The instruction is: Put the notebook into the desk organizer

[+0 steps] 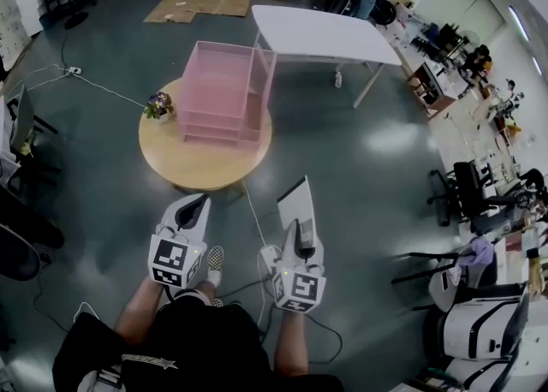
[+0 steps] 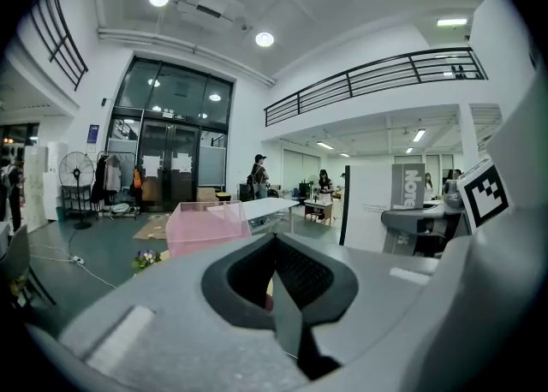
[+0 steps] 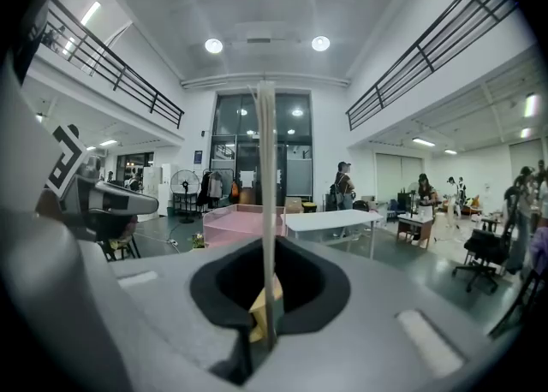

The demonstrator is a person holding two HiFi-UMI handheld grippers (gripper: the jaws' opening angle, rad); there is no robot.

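Thin white notebook held upright on edge, well short of the pink tiered desk organizer.
Right tongs are clamped on its lower edge. It looks light and thin, likely to flex, so a low, central grip seems steadiest. Left tongs are closed and empty. The organizer stands on a round wooden desk.

Open-plan lab hall; mezzanine railing, glass entrance, white table, office chairs, floor cables
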